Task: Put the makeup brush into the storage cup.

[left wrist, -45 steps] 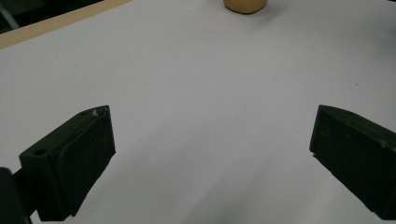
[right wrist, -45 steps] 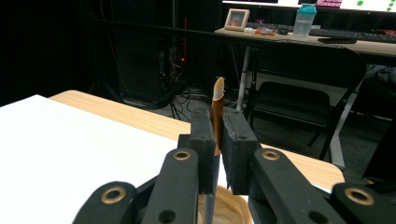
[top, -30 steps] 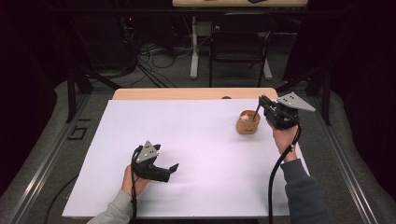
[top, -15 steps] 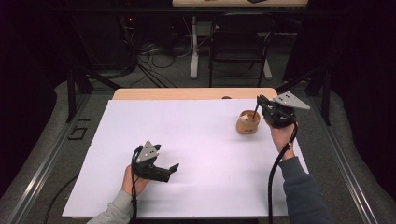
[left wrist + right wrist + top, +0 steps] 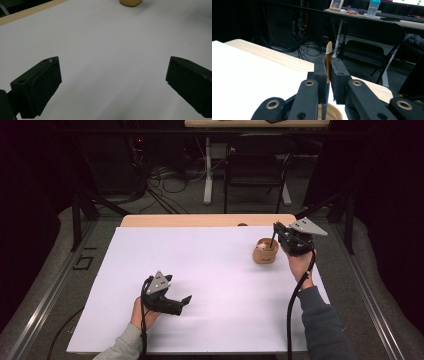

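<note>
Right gripper view shows the right hand-held gripper (image 5: 328,75) clamped on a thin wooden stick (image 5: 328,53) standing in a wooden bowl (image 5: 265,251) near the tabletop's (image 5: 210,220) far right edge. Left hand-held gripper (image 5: 180,302), jaws apart, rests on open white sheet (image 5: 210,270); dark room beyond.

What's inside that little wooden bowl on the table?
A thin wooden stick stands in the wooden bowl, pinched by the right tool. Its lower end dips below the rim. The bowl's bottom is hidden by the rim and the tool, so any other contents can't be told.
</note>
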`<action>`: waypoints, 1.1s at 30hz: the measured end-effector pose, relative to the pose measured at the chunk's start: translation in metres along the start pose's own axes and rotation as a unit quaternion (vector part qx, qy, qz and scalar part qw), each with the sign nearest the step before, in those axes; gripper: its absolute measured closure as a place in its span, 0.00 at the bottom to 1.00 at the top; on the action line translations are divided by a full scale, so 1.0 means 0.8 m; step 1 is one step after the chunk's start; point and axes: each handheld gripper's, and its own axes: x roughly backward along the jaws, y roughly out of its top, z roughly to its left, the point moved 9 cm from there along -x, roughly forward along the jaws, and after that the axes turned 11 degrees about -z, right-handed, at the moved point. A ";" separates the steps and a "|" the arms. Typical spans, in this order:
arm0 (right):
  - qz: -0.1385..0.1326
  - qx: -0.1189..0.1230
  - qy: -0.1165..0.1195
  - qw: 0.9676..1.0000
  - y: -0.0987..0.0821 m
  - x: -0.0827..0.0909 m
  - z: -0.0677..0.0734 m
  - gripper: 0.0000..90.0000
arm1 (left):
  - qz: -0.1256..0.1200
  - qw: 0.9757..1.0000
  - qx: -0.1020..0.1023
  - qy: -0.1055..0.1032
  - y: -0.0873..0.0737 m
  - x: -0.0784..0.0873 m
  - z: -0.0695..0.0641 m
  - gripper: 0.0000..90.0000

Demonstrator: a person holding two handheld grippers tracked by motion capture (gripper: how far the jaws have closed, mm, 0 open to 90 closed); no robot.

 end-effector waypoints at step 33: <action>0.058 -0.030 0.082 0.995 -0.010 0.008 0.029 0.05 | -0.008 1.000 -0.006 0.014 0.005 0.005 0.004 0.00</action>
